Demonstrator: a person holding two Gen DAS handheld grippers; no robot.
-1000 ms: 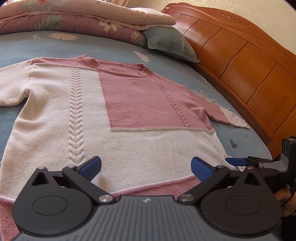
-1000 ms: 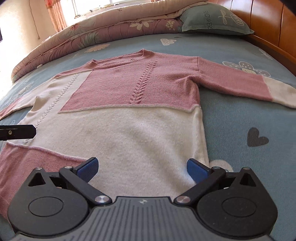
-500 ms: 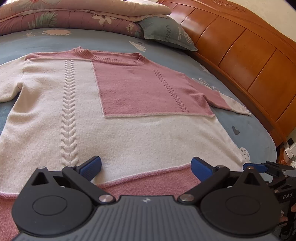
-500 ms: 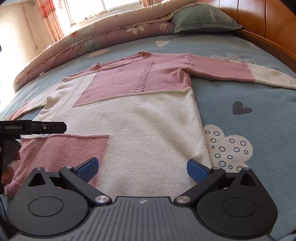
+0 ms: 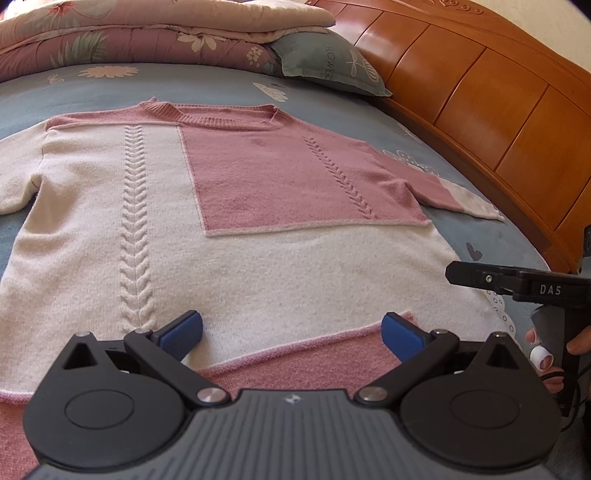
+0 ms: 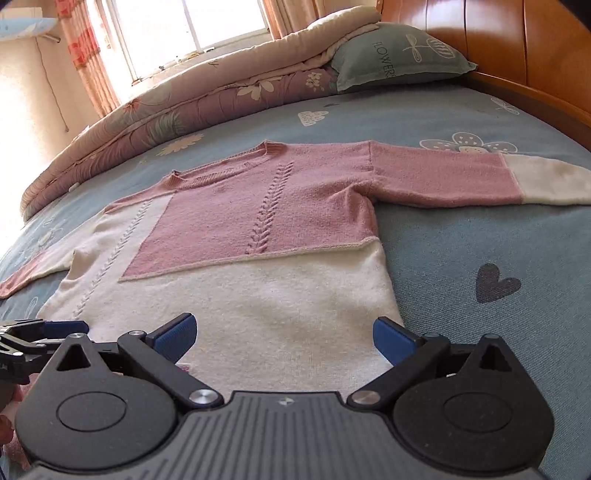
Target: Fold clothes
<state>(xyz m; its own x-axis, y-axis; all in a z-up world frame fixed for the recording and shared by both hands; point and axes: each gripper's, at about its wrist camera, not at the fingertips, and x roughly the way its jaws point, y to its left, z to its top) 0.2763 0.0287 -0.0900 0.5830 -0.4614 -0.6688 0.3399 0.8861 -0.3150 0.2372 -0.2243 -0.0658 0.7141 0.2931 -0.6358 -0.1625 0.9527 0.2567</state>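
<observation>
A pink and cream knit sweater (image 5: 258,236) (image 6: 280,236) lies flat and face up on the bed, sleeves spread to both sides. Its pink hem band (image 5: 295,365) is at the near edge. My left gripper (image 5: 291,330) hovers open over the hem with nothing between its blue pads. My right gripper (image 6: 282,336) is open too, above the cream lower right part of the sweater. The right gripper's body (image 5: 517,282), held by a hand (image 5: 546,354), shows at the right of the left wrist view. The left gripper's tip (image 6: 40,328) shows at the left edge of the right wrist view.
The blue patterned bedsheet (image 6: 480,240) surrounds the sweater. A folded floral quilt (image 5: 129,40) and a grey-green pillow (image 5: 325,62) lie at the head of the bed. A wooden bed board (image 5: 498,110) runs along the right side. A window (image 6: 192,26) is behind.
Both grippers have moved forward and lower over the sweater's bottom after pulling back half a second ago. Both stayed open. The sweater has not moved.
</observation>
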